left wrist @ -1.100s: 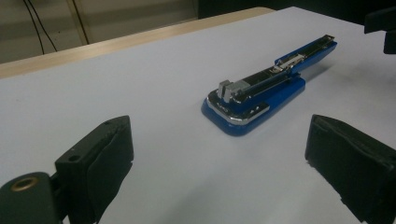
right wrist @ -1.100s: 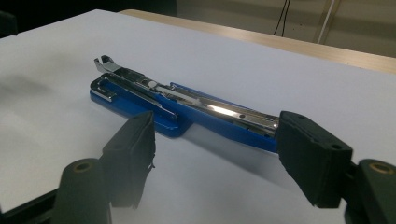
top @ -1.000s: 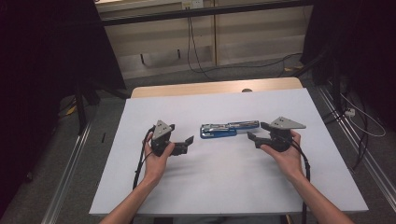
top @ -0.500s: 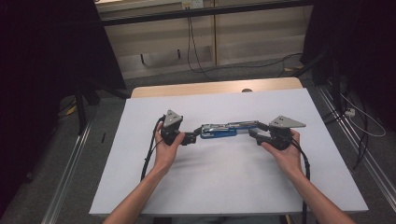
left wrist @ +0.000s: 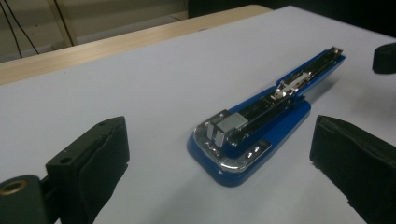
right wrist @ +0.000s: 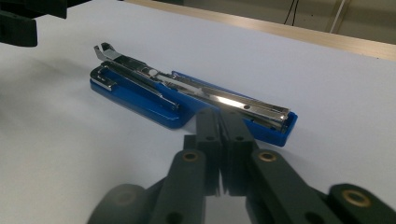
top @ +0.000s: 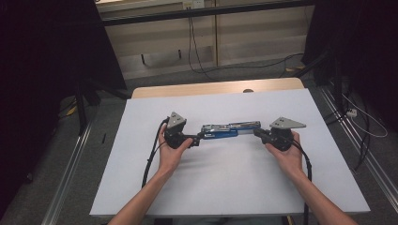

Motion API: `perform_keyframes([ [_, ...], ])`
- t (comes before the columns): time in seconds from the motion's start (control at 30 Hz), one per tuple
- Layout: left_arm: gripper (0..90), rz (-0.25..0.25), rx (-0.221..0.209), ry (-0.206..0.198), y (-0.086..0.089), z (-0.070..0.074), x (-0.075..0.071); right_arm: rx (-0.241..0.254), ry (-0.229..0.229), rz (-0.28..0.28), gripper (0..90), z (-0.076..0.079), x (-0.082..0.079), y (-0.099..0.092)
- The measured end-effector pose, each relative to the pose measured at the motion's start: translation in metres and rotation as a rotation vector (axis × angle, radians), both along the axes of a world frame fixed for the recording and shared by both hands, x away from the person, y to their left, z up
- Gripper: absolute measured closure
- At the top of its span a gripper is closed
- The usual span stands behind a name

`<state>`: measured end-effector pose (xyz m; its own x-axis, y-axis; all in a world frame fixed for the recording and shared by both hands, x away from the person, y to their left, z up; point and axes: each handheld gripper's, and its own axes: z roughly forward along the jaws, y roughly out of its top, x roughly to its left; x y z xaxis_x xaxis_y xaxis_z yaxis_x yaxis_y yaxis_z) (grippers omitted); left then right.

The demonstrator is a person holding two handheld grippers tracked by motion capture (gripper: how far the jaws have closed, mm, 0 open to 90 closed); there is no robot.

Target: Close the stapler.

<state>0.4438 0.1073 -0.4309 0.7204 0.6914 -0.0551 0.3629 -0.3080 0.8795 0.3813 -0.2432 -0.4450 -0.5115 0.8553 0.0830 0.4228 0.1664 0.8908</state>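
Observation:
A blue stapler point(top: 225, 131), folded open flat with its metal magazine up, lies on the white table point(top: 211, 187). My left gripper point(top: 197, 139) sits at its left end. In the left gripper view the stapler point(left wrist: 252, 135) lies just ahead of the left gripper point(left wrist: 217, 144), whose jaws stand wide apart and touch nothing. My right gripper point(top: 257, 132) is at the stapler's right end. Its jaws have just been closing. In the right gripper view the right gripper point(right wrist: 222, 114) is shut, pads together with nothing seen between them, tips against the stapler point(right wrist: 187, 98).
A wooden strip point(top: 211, 89) runs along the table's far edge. Cables point(top: 197, 51) lie on the floor behind it. Metal rails point(top: 70, 168) flank the table on both sides. Bare white surface surrounds the stapler.
My left hand has moved right, up to the stapler's left end. The right gripper's jaws have closed, and that hand has stayed put.

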Motion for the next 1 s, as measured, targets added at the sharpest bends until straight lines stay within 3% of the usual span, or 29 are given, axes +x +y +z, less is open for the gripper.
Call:
perform_keyframes([
  [0.13,5.1,-0.016,-0.005,0.015,-0.003,-0.002,0.000,0.002,0.012,0.009,90.0,-0.001,0.000,0.001],
  [0.33,17.8,-0.026,0.016,0.017,-0.004,-0.002,-0.002,-0.011,0.026,0.033,90.0,-0.004,0.001,0.004],
  [0.43,28.7,-0.047,0.020,0.000,-0.002,0.000,-0.002,-0.022,0.019,0.036,90.0,-0.004,0.000,0.005],
  [0.5,40.5,-0.055,0.023,0.005,-0.001,0.001,-0.002,-0.026,0.005,0.026,90.0,-0.003,0.000,0.004],
  [0.63,55.3,-0.072,0.030,0.026,-0.001,-0.001,-0.003,-0.032,0.012,0.028,90.0,-0.004,0.000,0.005],
  [0.77,64.8,-0.107,0.018,0.033,-0.008,-0.002,-0.006,-0.039,0.020,0.031,90.0,-0.004,0.001,0.006],
  [0.83,70.4,-0.145,0.035,0.023,-0.011,-0.001,-0.009,-0.030,0.031,0.035,90.0,-0.004,0.001,0.006],
  [1.0,82.7,-0.156,0.046,0.041,-0.016,-0.002,-0.011,-0.016,0.050,0.059,90.0,-0.005,0.001,0.010],
])
